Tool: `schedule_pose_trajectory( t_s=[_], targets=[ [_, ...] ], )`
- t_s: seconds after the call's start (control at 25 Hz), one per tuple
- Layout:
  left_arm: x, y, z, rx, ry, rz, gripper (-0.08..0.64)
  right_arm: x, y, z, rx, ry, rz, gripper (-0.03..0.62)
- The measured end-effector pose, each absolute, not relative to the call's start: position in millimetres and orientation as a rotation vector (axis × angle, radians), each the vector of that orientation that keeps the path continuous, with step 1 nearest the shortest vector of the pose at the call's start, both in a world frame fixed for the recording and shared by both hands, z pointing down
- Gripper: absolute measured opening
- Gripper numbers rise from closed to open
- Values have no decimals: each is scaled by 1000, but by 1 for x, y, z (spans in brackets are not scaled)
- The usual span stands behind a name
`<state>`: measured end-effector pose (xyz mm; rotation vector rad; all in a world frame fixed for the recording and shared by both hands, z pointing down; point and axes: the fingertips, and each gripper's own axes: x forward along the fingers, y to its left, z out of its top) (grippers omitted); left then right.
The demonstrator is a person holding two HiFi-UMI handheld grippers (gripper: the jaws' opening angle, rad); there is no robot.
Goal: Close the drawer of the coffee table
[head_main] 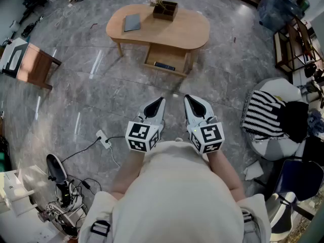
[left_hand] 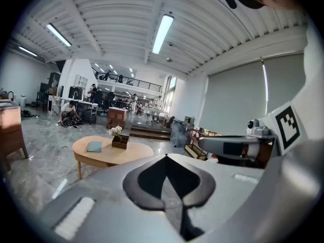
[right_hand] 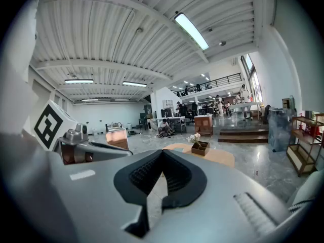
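The oval wooden coffee table (head_main: pixel 192 32) stands on the grey floor ahead of me. Its drawer (head_main: pixel 169 54) is pulled out toward me, with a dark flat item (head_main: pixel 164 65) inside. On the tabletop lie a blue book (head_main: pixel 132 22) and a wooden box with flowers (head_main: pixel 165 9). My left gripper (head_main: pixel 161 100) and right gripper (head_main: pixel 186 98) are held side by side well short of the table. Both are shut and hold nothing. The table (left_hand: pixel 109 156) shows low left past the closed left gripper (left_hand: pixel 167 158). In the right gripper view the table (right_hand: pixel 223 158) lies beyond the closed right gripper (right_hand: pixel 162 153).
A small wooden side table (head_main: pixel 33 65) stands at the left. A power strip with cables (head_main: pixel 104 138) lies on the floor near my left side. At the right are a beanbag with striped cloth (head_main: pixel 266 115), a metal shelf (head_main: pixel 293 44) and a dark chair (head_main: pixel 298 178).
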<state>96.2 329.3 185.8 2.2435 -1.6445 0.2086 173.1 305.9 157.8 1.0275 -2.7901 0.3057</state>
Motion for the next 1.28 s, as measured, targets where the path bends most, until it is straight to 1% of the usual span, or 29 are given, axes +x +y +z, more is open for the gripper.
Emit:
schedule_pose_trajectory(
  t_s=[0.48,0.84,1.28],
  targets=[
    [99,329,181,2218,-1663,160,0,184,310,160,1007,-2784,336,-2],
    [80,334,195,2122,-1735,169,0,176,308,177,907,-2789,357,0],
    [32,266,203,2169,-1656,147,0,131,249,181,1011,-2787,426,0]
  ],
)
